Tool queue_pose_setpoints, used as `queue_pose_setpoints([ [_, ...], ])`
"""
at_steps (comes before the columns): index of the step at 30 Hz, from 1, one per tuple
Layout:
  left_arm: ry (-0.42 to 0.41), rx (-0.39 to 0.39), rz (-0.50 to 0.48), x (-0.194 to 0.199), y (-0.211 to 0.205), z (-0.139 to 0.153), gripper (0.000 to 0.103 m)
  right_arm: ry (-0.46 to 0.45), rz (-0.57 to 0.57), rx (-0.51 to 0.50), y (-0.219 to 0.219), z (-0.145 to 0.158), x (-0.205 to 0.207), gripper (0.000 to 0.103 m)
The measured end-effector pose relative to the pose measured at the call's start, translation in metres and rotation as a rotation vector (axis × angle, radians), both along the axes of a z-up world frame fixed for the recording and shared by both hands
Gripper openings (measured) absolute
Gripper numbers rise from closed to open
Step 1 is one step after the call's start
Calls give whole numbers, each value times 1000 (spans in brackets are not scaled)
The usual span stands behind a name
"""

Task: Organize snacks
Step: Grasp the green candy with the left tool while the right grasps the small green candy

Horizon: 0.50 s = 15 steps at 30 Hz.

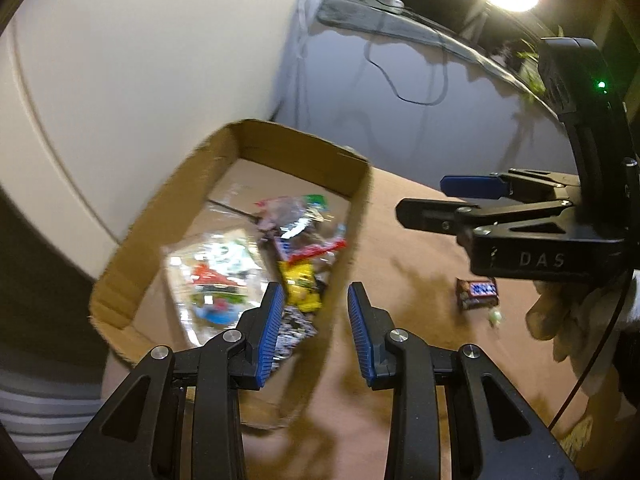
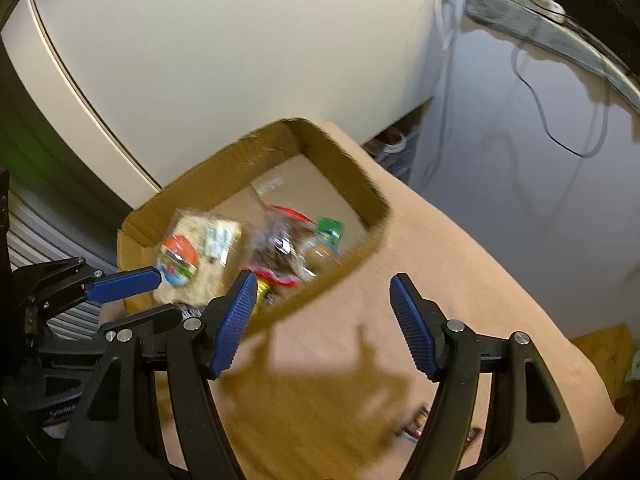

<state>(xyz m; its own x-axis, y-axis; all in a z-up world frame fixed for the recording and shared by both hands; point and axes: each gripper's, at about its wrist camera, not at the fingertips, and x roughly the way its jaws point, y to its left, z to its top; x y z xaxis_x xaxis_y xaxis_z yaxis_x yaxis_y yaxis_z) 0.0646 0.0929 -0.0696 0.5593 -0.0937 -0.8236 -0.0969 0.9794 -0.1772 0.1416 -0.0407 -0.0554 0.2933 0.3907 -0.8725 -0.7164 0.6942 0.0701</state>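
My left gripper (image 1: 314, 334) and right gripper (image 1: 430, 196) both gape empty; the chocolate bar (image 1: 478, 293) lies right of the box (image 1: 360, 216), nearest my right.

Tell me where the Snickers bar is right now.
In the left wrist view, the Snickers bar lies on the table, right of the cardboard box, below the right tool.

Tan table (image 1: 400, 232) bearing cardboard box (image 1: 304, 152) and candy bar (image 1: 478, 293).
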Motion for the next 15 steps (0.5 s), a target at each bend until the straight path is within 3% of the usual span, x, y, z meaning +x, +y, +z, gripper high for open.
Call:
queue_pose_setpoints([
  [3,2,-12,-54,-1,-18,-1,32,-18,-48,-22,-30,4,-1,72],
  [6,10,-16,-125,-2,-40,-4,39,-17,-108,-27,-67,6,-2,82],
  [15,57,-64,-334,-9,-107,-21,39,17,-265,-49,-174,-11,-16,82],
])
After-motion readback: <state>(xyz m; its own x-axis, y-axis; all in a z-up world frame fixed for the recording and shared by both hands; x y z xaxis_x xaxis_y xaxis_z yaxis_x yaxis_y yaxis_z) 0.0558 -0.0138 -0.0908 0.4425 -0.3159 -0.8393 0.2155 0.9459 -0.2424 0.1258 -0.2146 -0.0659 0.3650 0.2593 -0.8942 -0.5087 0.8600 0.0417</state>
